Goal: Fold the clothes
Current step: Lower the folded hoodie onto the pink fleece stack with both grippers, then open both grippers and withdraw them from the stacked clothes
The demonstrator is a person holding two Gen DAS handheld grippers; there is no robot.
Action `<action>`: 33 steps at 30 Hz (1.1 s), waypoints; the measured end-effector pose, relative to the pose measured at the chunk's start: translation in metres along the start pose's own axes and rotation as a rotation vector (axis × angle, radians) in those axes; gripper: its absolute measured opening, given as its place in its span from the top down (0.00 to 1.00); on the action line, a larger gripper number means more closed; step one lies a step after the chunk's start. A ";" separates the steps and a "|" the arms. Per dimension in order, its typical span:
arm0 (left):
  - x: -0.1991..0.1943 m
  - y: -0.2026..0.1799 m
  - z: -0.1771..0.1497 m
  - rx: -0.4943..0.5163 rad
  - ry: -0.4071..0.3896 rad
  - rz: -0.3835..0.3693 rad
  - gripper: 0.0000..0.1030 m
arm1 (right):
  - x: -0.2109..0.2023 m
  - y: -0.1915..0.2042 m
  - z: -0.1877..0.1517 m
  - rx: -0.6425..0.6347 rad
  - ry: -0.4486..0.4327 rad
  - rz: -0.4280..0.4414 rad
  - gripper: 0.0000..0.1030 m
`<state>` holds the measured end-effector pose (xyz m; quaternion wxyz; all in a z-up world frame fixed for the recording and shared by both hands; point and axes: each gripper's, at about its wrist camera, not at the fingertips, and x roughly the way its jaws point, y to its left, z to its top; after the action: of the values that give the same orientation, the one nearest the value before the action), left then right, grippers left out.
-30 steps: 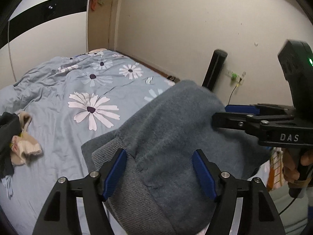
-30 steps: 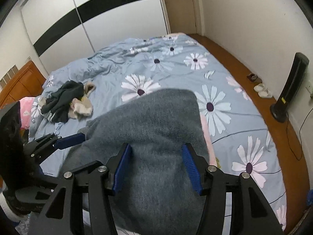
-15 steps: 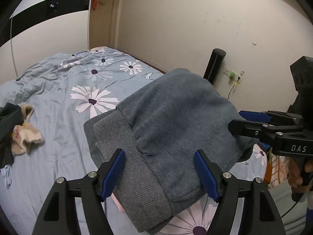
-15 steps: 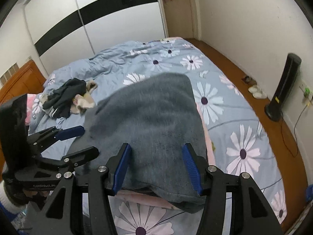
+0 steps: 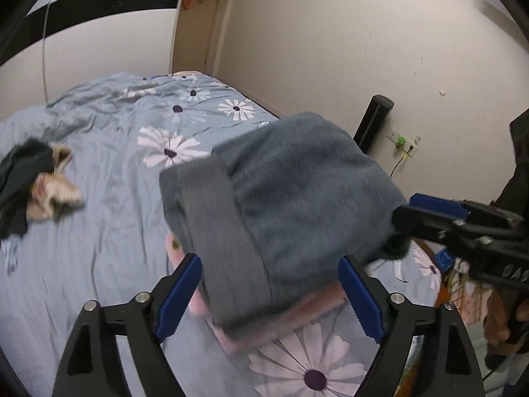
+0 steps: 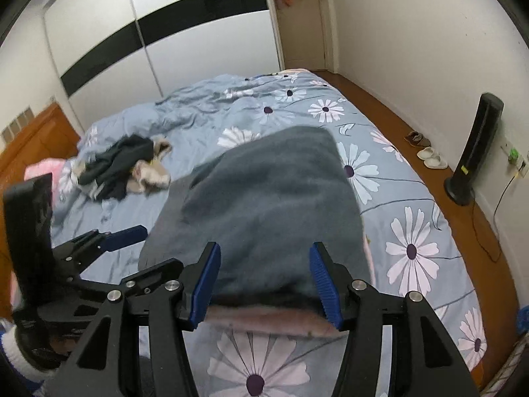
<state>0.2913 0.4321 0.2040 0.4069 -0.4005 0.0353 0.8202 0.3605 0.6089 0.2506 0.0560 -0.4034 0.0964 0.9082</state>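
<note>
Risk: folded grey fleece garment (image 6: 271, 211) sits on pink folded layer (image 6: 274, 319) at bed's (image 6: 413, 198) 6 o'clock edge; nudge topples stack. Left gripper (image 5: 271, 292), right gripper (image 6: 264, 279) both released, straddling garment's near edge.

Bed (image 6: 413, 198) w/ blue daisy-print duvet carries everything. Near its front edge: folded grey garment (image 6: 271, 205) on top of a pink folded item (image 6: 284, 321), which lies on the duvet. Well apart, toward far left: loose pile of dark + beige clothes (image 6: 125, 165). Pink item (image 6: 41, 170) at left edge, partly hidden.
</note>
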 end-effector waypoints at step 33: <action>0.012 0.018 -0.071 -0.183 0.043 0.134 0.00 | 0.028 0.007 -0.066 0.064 0.097 -0.117 0.15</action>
<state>0.3185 0.4007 0.1428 0.3119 -0.4501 -0.0045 0.8367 0.3879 0.5881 0.1874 0.1172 -0.4499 0.1041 0.8792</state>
